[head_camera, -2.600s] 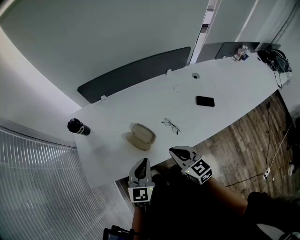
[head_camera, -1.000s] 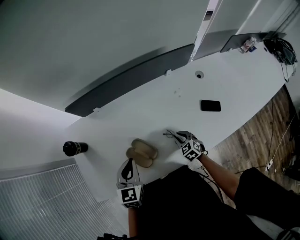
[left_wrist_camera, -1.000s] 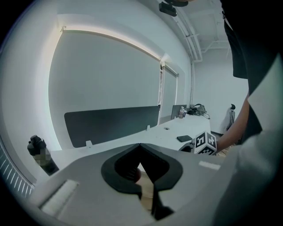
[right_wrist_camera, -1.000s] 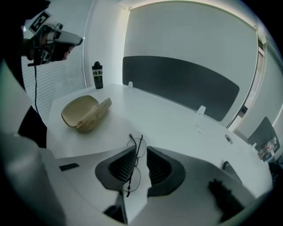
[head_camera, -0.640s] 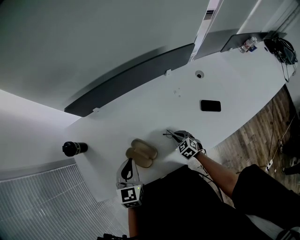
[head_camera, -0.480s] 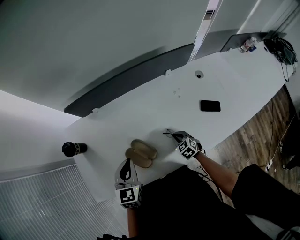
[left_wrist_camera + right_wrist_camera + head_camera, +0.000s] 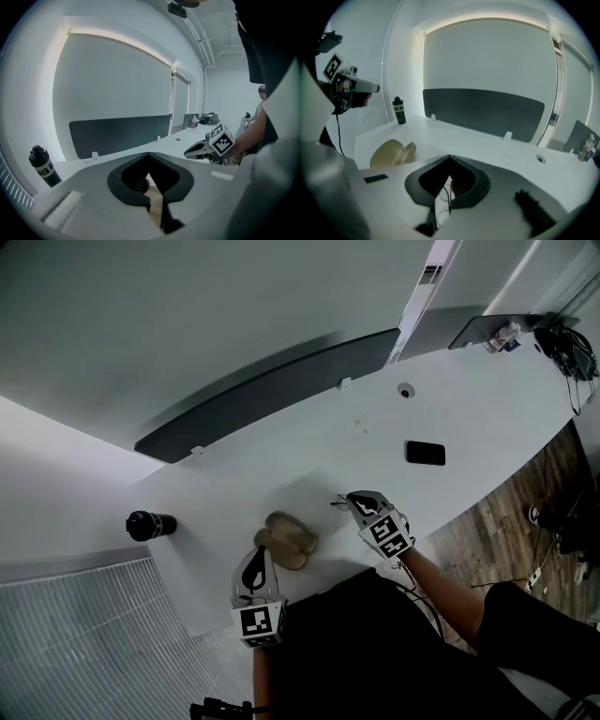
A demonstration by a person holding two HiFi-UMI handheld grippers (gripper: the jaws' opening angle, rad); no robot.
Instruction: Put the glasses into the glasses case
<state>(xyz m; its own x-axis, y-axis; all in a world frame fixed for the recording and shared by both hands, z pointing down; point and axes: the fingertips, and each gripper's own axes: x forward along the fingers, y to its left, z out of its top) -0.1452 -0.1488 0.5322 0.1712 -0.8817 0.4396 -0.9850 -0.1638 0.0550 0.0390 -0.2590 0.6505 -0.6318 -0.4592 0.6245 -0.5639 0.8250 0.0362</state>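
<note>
Right claw: closed on the glasses, just right of the glasses case on the worktop | case: open, ready to receive them | left claw: closed, empty, just near-side of the case, probably to steady it.

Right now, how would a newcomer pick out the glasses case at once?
On the long white table, look along its near edge, between the left gripper and the right gripper. The beige oval clamshell glasses case lies open there; it is the only pale, rounded thing, unlike the black bottle and black phone.
</note>
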